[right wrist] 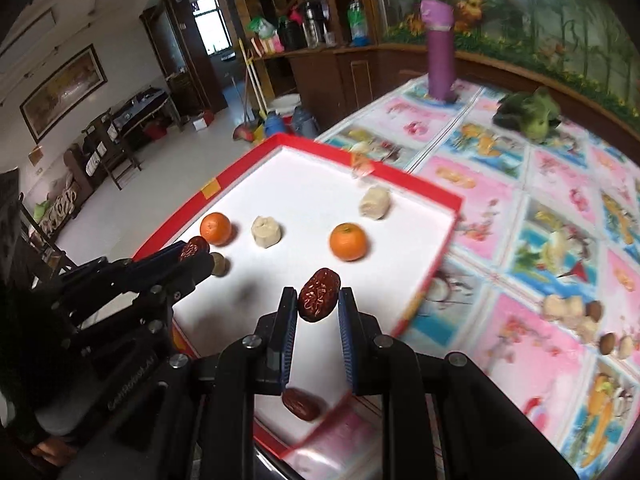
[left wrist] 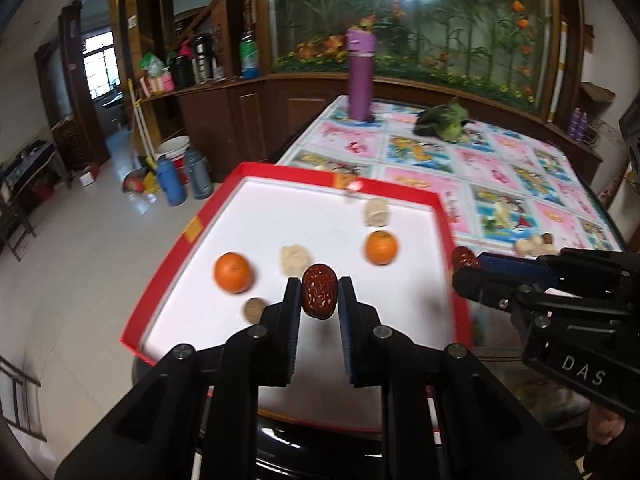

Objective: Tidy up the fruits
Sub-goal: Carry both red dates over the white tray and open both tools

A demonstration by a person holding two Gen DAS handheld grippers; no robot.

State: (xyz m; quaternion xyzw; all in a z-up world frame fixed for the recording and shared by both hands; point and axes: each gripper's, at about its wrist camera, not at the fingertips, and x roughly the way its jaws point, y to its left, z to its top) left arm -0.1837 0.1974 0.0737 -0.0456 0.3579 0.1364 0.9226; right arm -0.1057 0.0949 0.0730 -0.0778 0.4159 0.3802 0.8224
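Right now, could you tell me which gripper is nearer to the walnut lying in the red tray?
Left. The left gripper, shut on a red date, hangs right beside the walnut; the right gripper, holding another date, is further across the tray.

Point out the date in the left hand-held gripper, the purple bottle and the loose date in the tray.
Gripped date (left wrist: pixel 319 291): left wrist view, wrinkled middle.
Purple bottle (left wrist: pixel 360 80): left wrist view, body.
Loose date (right wrist: pixel 302 404): right wrist view, middle.

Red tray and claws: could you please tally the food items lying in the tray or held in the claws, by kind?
Oranges: 2
Pale lumps: 2
Walnut: 1
Red dates: 3, one lying in the tray, one in the left claw, one in the right claw
Total: 8
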